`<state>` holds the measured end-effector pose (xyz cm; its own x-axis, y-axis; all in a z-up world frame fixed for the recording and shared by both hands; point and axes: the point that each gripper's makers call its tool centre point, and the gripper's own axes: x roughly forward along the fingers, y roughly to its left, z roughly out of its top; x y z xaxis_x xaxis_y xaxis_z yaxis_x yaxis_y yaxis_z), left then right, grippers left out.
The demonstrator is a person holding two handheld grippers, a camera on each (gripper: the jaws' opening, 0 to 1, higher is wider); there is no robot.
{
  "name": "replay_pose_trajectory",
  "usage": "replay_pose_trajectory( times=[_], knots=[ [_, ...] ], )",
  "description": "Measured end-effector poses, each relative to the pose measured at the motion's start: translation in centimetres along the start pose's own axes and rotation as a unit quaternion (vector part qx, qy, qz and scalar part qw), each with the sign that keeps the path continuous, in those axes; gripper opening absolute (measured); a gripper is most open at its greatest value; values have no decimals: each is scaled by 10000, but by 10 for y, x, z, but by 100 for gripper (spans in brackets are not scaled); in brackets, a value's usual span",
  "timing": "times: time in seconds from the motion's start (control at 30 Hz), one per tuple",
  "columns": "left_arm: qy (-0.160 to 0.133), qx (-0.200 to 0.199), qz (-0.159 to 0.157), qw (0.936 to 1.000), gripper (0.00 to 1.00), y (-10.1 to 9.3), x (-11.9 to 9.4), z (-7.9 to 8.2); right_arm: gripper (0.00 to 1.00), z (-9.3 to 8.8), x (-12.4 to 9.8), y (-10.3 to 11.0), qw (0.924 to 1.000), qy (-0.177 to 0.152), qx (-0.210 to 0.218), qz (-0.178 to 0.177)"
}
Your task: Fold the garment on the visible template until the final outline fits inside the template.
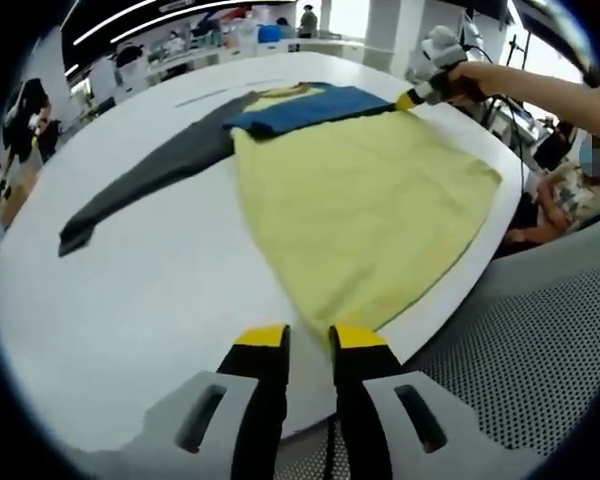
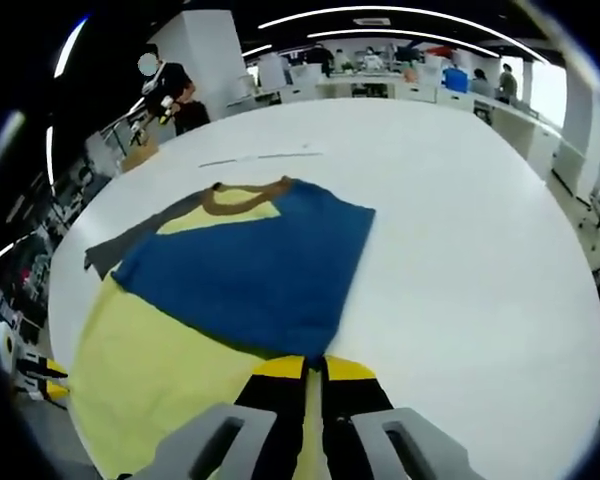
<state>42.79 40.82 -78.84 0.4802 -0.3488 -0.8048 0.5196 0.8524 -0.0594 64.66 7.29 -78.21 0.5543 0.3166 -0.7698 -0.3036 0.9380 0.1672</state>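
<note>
A yellow garment point(image 1: 360, 200) lies flat on the white table point(image 1: 130, 300). Its blue sleeve point(image 1: 310, 108) is folded across the chest, and its grey sleeve point(image 1: 150, 175) stretches out to the left. My left gripper point(image 1: 312, 338) stands open at the near hem, jaws a little apart and just short of the cloth. My right gripper point(image 1: 408, 100), held by a hand, pinches the end of the blue sleeve. In the right gripper view that gripper point(image 2: 315, 370) is shut on the blue sleeve point(image 2: 260, 260), above the yellow body point(image 2: 140, 370) and brown collar point(image 2: 245, 197).
Thin line marks point(image 2: 260, 157) lie on the table beyond the collar. A grey mesh surface point(image 1: 520, 340) sits below the table's near edge. A seated person point(image 1: 570, 190) is at the right, and more people and desks stand far behind.
</note>
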Motion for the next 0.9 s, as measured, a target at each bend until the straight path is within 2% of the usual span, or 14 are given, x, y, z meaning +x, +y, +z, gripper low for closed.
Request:
replay_pose_trajectory(
  times=[0.43, 0.57, 0.9],
  knots=[
    [-18, -140, -53, 9999, 11, -2, 1, 1, 0, -1, 1, -7, 10000, 57, -3, -12],
    [-8, -247, -231, 9994, 2, -8, 3, 2, 0, -3, -1, -10, 10000, 74, 30, -11],
    [12, -42, -197, 9998, 1, -7, 4, 4, 0, -2, -2, -18, 10000, 77, -15, -39]
  ],
)
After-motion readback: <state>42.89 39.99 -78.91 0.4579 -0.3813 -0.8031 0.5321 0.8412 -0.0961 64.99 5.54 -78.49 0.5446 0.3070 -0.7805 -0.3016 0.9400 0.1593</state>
